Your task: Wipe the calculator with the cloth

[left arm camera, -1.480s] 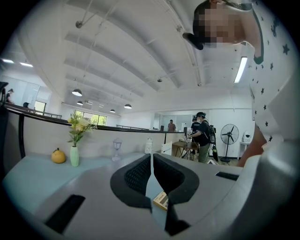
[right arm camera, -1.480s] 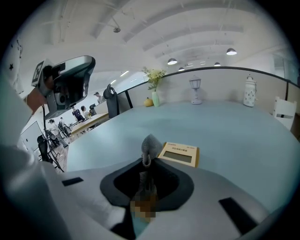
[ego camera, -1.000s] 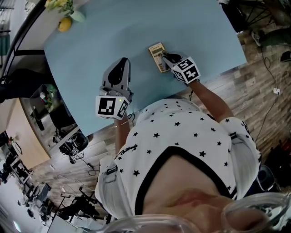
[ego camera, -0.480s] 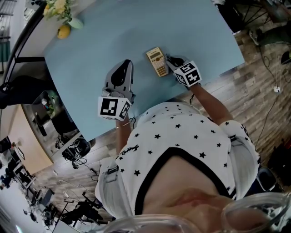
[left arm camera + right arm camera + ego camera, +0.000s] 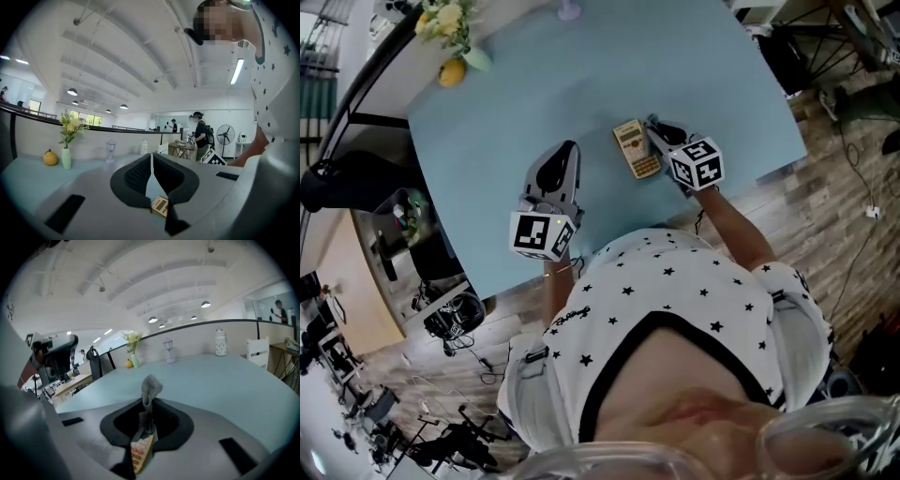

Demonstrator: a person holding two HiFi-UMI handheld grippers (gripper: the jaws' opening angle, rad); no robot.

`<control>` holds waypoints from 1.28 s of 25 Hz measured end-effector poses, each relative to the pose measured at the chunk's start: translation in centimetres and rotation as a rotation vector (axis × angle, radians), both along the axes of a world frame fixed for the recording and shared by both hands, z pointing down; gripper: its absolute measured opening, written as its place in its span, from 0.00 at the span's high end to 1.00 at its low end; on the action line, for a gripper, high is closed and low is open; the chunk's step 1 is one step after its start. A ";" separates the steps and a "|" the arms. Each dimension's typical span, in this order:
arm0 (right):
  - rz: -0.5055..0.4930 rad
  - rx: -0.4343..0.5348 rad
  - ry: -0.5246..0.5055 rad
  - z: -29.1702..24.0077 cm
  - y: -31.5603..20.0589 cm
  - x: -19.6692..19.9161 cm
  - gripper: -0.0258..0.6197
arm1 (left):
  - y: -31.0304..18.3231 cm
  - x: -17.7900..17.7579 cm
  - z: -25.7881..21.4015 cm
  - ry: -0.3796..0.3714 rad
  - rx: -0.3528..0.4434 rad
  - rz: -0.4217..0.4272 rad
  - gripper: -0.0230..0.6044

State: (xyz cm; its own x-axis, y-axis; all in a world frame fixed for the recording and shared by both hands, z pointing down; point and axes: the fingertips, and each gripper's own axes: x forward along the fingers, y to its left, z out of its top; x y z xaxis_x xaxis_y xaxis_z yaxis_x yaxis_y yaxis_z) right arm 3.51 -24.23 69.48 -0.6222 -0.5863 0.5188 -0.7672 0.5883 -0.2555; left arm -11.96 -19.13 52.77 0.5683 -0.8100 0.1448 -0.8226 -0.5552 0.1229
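A small beige calculator (image 5: pixel 636 148) lies flat on the light blue table (image 5: pixel 516 103), just ahead of the person. My right gripper (image 5: pixel 656 128) sits right beside the calculator's right edge, shut on a grey cloth (image 5: pixel 150 389) that pokes up between its jaws. The right gripper view shows the calculator's (image 5: pixel 140 453) keys directly under those jaws. My left gripper (image 5: pixel 568 150) rests on the table to the calculator's left, apart from it, shut with nothing in it. In the left gripper view (image 5: pixel 151 158) the calculator (image 5: pixel 160 206) shows low between the pads.
A vase of yellow flowers (image 5: pixel 442 21) and a yellow fruit (image 5: pixel 452 72) stand at the table's far left corner, with a small lantern (image 5: pixel 569 9) at the far edge. The table's near edge runs close to the person. Chairs and desks (image 5: pixel 412 234) lie beyond the left side.
The right gripper with the cloth has slid off the calculator's lower right part and now sits beside its right edge. The left gripper has stayed put.
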 end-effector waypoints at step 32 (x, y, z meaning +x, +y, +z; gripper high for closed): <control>-0.137 0.258 -0.388 -15.0 -0.6 -6.7 0.89 | 0.3 -2.3 -0.7 -0.050 0.012 -0.078 0.90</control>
